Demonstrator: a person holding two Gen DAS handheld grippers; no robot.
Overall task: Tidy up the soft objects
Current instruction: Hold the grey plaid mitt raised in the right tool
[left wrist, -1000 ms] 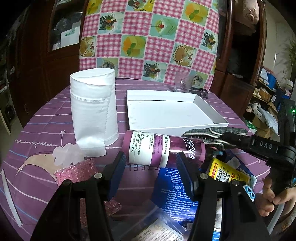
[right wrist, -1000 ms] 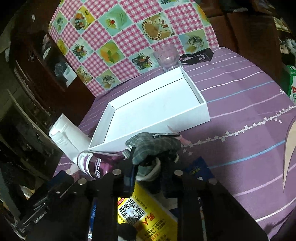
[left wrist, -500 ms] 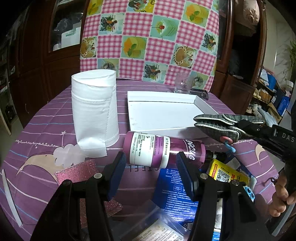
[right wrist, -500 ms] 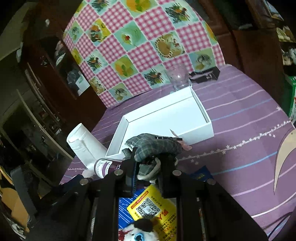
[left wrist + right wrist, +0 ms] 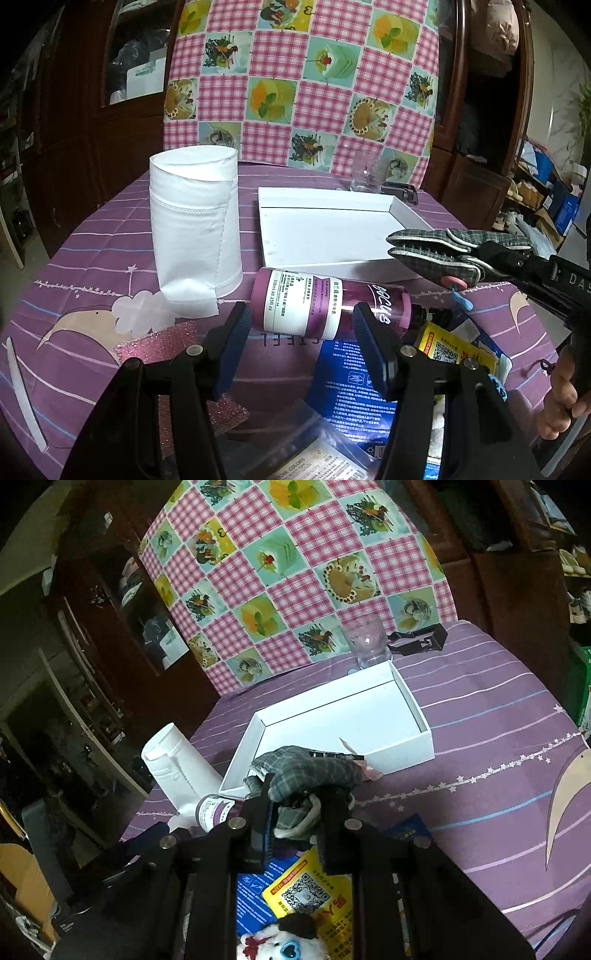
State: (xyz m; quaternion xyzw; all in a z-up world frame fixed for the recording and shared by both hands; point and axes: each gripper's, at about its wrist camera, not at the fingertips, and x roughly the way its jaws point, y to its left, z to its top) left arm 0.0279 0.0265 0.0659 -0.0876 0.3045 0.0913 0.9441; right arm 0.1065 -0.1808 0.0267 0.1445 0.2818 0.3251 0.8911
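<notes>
My right gripper (image 5: 295, 805) is shut on a folded grey plaid cloth (image 5: 310, 770), held above the table just short of the near wall of the white box (image 5: 402, 749). In the left wrist view the same plaid cloth (image 5: 436, 254) hangs from the right gripper (image 5: 480, 258) over the near right corner of the white box (image 5: 325, 229). My left gripper (image 5: 301, 332) stands open low over the table, with a purple bottle (image 5: 325, 304) lying on its side just beyond its fingertips. A white paper roll (image 5: 195, 221) stands upright at the left.
A pink glitter sponge (image 5: 159, 343), a blue packet (image 5: 351, 373), a yellow packet (image 5: 306, 890) and a small plush toy (image 5: 284, 941) lie near the front edge. A clear glass (image 5: 365, 642) and a black clip (image 5: 417, 640) sit behind the box. A checked chair back (image 5: 303, 85) rises beyond the table.
The right gripper has lifted the plaid cloth up off the pile and carried it toward the box. The left gripper has stayed where it was.
</notes>
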